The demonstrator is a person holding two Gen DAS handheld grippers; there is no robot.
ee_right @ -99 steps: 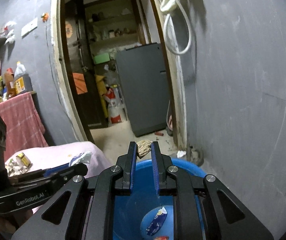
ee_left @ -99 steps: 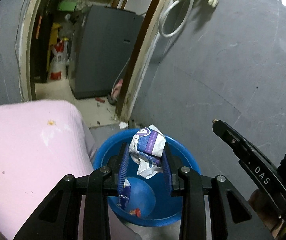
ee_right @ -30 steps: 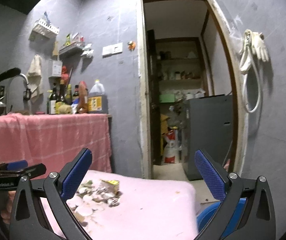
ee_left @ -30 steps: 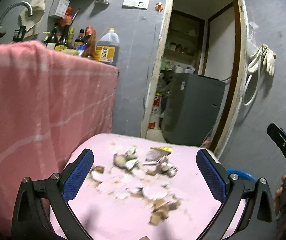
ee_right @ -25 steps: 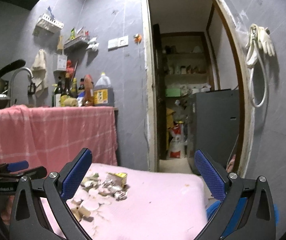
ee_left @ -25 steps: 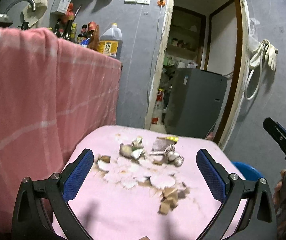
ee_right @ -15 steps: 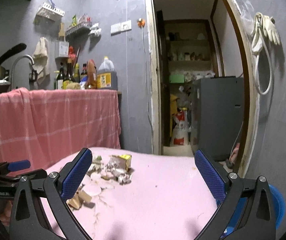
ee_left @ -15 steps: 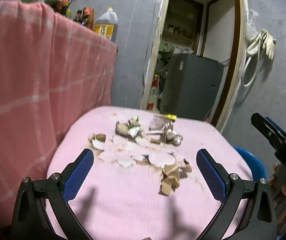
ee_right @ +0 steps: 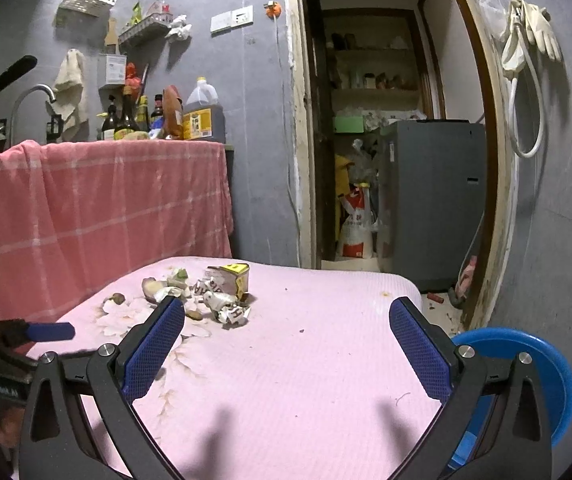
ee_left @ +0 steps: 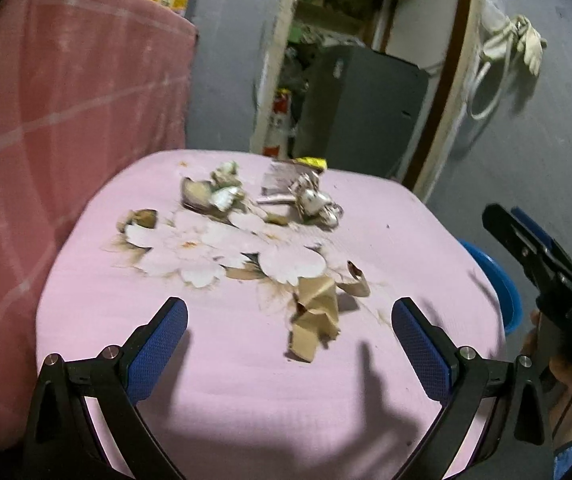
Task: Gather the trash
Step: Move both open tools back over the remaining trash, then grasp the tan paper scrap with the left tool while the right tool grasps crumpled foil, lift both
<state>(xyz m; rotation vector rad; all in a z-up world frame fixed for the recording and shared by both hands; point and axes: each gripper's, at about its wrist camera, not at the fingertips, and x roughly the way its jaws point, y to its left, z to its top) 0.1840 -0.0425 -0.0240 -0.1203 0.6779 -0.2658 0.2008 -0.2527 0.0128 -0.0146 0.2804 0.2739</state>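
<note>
Both tools empty, jaws wide apart: left tool (ee_left: 289, 322), right tool (ee_right: 287, 327). Crumpled brown paper scrap (ee_left: 313, 314) lies on pink worktop (ee_left: 214, 380), btw left tool's tips. Next, I think: lower, pinch it, carry to blue plastic tub (ee_right: 542, 364).

A pink checked cloth (ee_right: 98, 204) drapes the counter below bottles (ee_right: 126, 118); gloves (ee_right: 534, 36) hang right.
</note>
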